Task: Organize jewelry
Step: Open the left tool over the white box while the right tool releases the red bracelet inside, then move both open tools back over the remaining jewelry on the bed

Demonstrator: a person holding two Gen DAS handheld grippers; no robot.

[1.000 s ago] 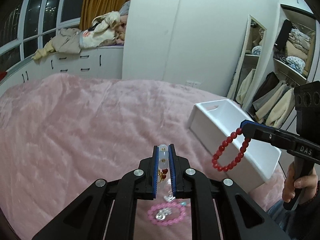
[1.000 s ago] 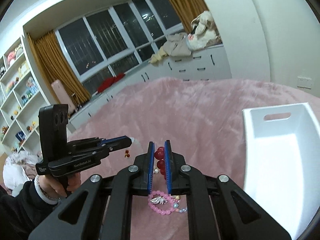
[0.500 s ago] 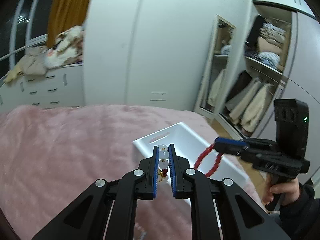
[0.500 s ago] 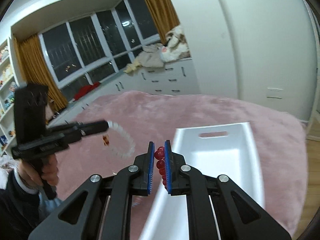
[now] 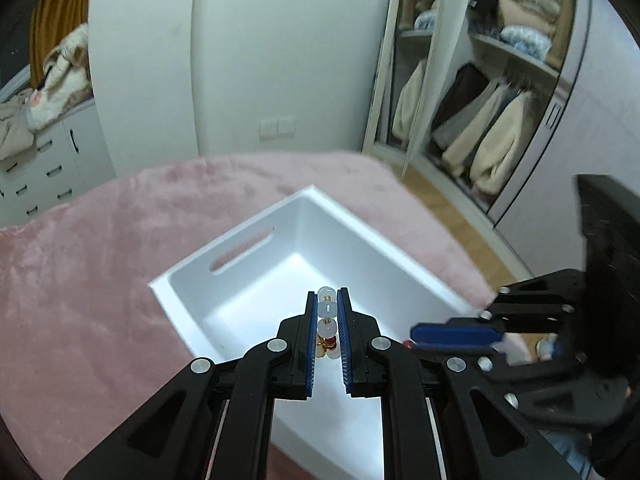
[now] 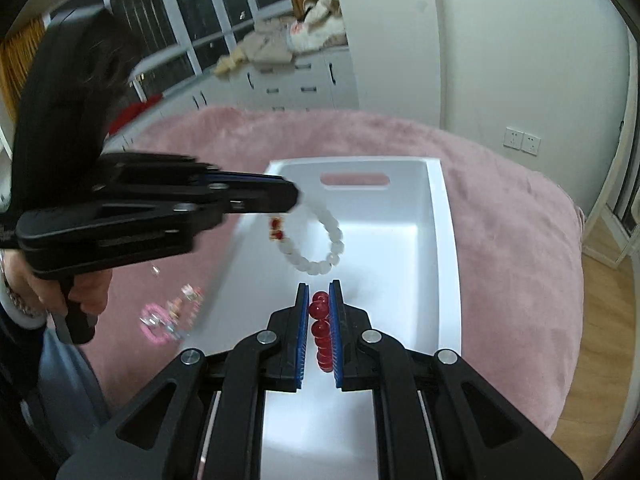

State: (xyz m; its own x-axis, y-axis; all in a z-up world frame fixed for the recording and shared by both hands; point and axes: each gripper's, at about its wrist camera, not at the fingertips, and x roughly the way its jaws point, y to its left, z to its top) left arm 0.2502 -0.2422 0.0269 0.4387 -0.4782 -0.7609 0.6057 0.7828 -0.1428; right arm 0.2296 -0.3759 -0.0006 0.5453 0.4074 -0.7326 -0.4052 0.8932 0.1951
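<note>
My left gripper (image 5: 328,300) is shut on a white bead bracelet (image 5: 327,309) with a red-gold charm and holds it above the open white box (image 5: 296,216). In the right wrist view the left gripper (image 6: 294,198) shows with that bracelet (image 6: 320,240) hanging from its tip over the box (image 6: 436,248). My right gripper (image 6: 320,294) is shut on a red bead bracelet (image 6: 321,330), also above the box. The right gripper (image 5: 416,332) appears blurred at the right of the left wrist view.
The box sits on a pink fuzzy blanket (image 6: 512,232). A pink bead bracelet and small trinkets (image 6: 164,320) lie on the blanket left of the box. A mirror and open wardrobe (image 5: 500,100) stand beyond the bed; a white dresser (image 6: 296,80) lines the windows.
Both grippers have swung from over the blanket to above the white box, each still holding its bracelet. They have come closer together.
</note>
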